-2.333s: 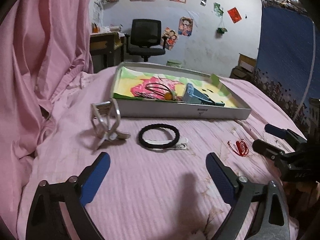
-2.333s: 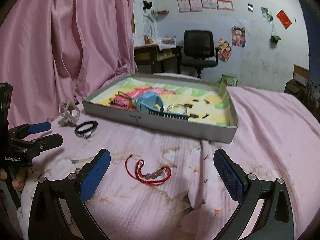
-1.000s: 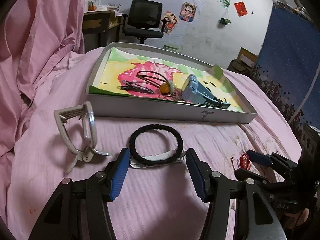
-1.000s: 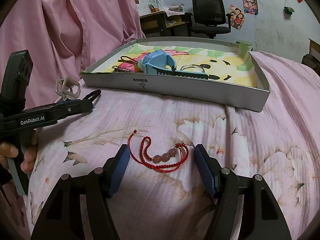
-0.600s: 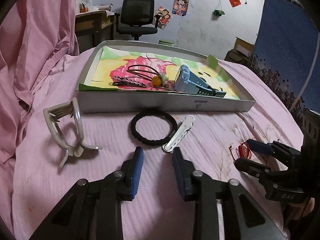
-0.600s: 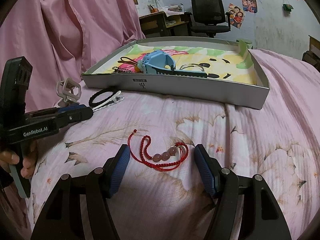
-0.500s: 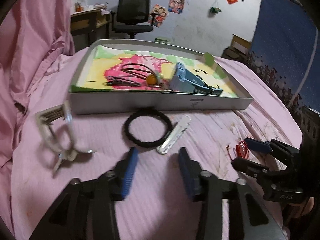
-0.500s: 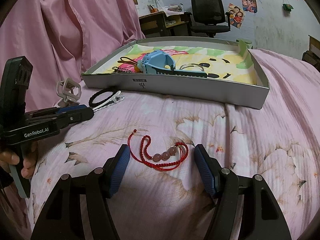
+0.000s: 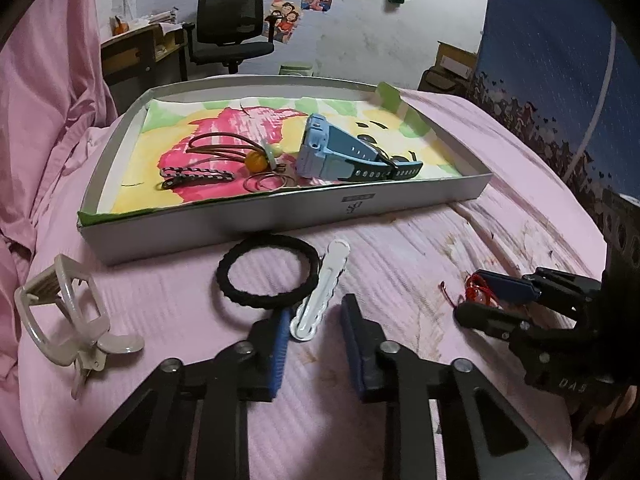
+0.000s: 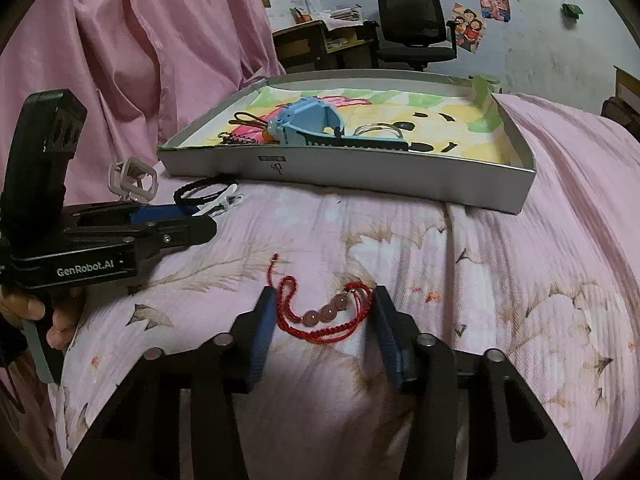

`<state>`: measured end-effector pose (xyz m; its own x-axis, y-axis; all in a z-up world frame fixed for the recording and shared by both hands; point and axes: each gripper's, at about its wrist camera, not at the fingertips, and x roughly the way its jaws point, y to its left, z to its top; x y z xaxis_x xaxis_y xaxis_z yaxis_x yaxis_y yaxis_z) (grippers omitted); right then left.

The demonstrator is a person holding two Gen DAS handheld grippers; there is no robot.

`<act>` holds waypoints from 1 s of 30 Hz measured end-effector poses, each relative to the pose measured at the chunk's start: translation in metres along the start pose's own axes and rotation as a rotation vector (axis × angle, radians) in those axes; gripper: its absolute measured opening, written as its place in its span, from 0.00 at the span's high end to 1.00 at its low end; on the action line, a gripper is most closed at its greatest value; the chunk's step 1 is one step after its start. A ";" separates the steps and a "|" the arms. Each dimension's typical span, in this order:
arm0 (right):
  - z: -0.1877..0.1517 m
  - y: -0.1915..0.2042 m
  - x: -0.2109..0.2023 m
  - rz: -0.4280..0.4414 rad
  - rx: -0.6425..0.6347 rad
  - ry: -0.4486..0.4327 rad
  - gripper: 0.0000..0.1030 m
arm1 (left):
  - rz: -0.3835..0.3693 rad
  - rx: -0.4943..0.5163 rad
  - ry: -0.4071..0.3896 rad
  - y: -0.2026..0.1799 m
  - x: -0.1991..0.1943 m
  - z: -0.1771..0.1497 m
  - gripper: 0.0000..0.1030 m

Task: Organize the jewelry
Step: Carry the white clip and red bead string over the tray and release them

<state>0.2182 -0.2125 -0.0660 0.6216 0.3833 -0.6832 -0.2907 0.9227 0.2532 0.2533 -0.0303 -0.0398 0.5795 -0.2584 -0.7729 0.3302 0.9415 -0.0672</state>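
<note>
My left gripper (image 9: 316,320) is open on the pink bedspread, its fingers either side of the near end of a white hair clip (image 9: 322,292) that lies against a black hair tie (image 9: 266,271). My right gripper (image 10: 322,312) is open, its fingers flanking a red cord bracelet with pink beads (image 10: 320,314); it also shows in the left wrist view (image 9: 478,286). A grey tray (image 9: 280,214) behind holds a blue watch (image 9: 344,156), cords and a braided band.
A beige claw clip (image 9: 68,312) lies at the left on the bedspread. Pink curtain (image 10: 120,60) hangs at the left. An office chair (image 10: 414,28) and desk stand beyond the bed. The left gripper's body (image 10: 100,236) sits left of the bracelet.
My left gripper pushed the hair tie and clip toward the tray, narrowed, then widened slightly around the clip's end. My right gripper narrowed around the red bracelet.
</note>
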 end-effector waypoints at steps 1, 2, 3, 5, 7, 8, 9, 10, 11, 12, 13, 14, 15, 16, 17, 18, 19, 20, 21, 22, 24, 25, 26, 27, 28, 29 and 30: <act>0.000 -0.001 0.000 0.002 0.006 -0.002 0.67 | 0.002 0.006 0.001 -0.001 0.000 0.000 0.82; 0.000 -0.002 -0.001 0.005 0.011 -0.003 0.68 | 0.003 0.013 0.002 -0.002 0.000 -0.001 0.85; -0.001 -0.003 -0.001 0.007 0.015 -0.005 0.70 | 0.008 0.024 0.003 -0.004 0.000 -0.001 0.87; -0.001 -0.004 -0.001 0.010 0.022 -0.009 0.75 | 0.018 0.044 0.002 -0.008 -0.001 -0.002 0.87; -0.001 -0.006 -0.001 0.010 0.025 -0.011 0.80 | 0.025 0.061 -0.002 -0.011 -0.002 -0.003 0.87; -0.001 -0.005 -0.002 0.010 0.025 -0.013 0.82 | 0.028 0.068 -0.007 -0.013 -0.004 -0.003 0.88; -0.001 -0.006 -0.002 0.011 0.026 -0.014 0.85 | 0.029 0.073 -0.011 -0.014 -0.005 -0.004 0.88; -0.001 -0.006 -0.003 0.011 0.027 -0.017 0.86 | 0.028 0.080 -0.018 -0.016 -0.008 -0.006 0.88; -0.001 -0.006 -0.004 0.013 0.029 -0.023 0.87 | 0.026 0.087 -0.025 -0.019 -0.011 -0.008 0.88; -0.001 -0.006 -0.004 0.014 0.031 -0.027 0.90 | 0.026 0.095 -0.036 -0.022 -0.015 -0.010 0.88; -0.001 -0.007 -0.006 0.017 0.033 -0.036 0.91 | 0.027 0.101 -0.047 -0.025 -0.018 -0.011 0.88; -0.001 -0.007 -0.008 0.020 0.036 -0.044 0.91 | 0.027 0.108 -0.059 -0.028 -0.022 -0.013 0.88; -0.001 -0.007 -0.010 0.024 0.037 -0.052 0.92 | 0.027 0.115 -0.074 -0.031 -0.026 -0.015 0.88; -0.001 -0.007 -0.012 0.028 0.037 -0.065 0.92 | 0.027 0.120 -0.086 -0.033 -0.030 -0.016 0.88; -0.002 -0.008 -0.015 0.029 0.037 -0.072 0.92 | 0.027 0.124 -0.100 -0.036 -0.034 -0.017 0.88; -0.002 -0.007 -0.017 0.028 0.037 -0.087 0.92 | 0.028 0.127 -0.116 -0.038 -0.039 -0.018 0.88; -0.002 -0.007 -0.022 0.030 0.038 -0.108 0.92 | 0.027 0.126 -0.129 -0.040 -0.042 -0.018 0.88; -0.001 -0.007 -0.027 0.034 0.038 -0.132 0.92 | 0.025 0.120 -0.144 -0.040 -0.046 -0.017 0.88; 0.000 -0.008 -0.029 0.036 0.038 -0.146 0.92 | 0.025 0.113 -0.156 -0.040 -0.048 -0.015 0.88; 0.001 -0.008 -0.034 0.035 0.038 -0.168 0.92 | 0.026 0.103 -0.171 -0.039 -0.051 -0.013 0.88; 0.004 -0.008 -0.040 0.032 0.040 -0.200 0.92 | 0.036 0.084 -0.201 -0.036 -0.056 -0.006 0.88; 0.007 -0.008 -0.042 0.032 0.042 -0.216 0.92 | 0.041 0.076 -0.209 -0.036 -0.057 -0.002 0.88; 0.012 -0.007 -0.043 0.031 0.043 -0.229 0.92 | 0.046 0.064 -0.219 -0.033 -0.058 0.003 0.88; 0.015 -0.007 -0.044 0.030 0.041 -0.233 0.92 | 0.052 0.055 -0.230 -0.030 -0.060 0.008 0.88; 0.020 -0.006 -0.045 0.026 0.034 -0.243 0.92 | 0.059 0.048 -0.241 -0.027 -0.061 0.013 0.88; 0.025 -0.005 -0.046 0.017 0.022 -0.254 0.92 | 0.059 0.038 -0.248 -0.022 -0.062 0.020 0.88; 0.029 -0.003 -0.047 0.011 0.014 -0.262 0.92 | 0.062 0.024 -0.253 -0.018 -0.062 0.026 0.88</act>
<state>0.2110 -0.2323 -0.0149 0.7861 0.3896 -0.4798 -0.2899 0.9180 0.2705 0.2304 -0.0364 0.0258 0.7662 -0.2490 -0.5924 0.3042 0.9526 -0.0070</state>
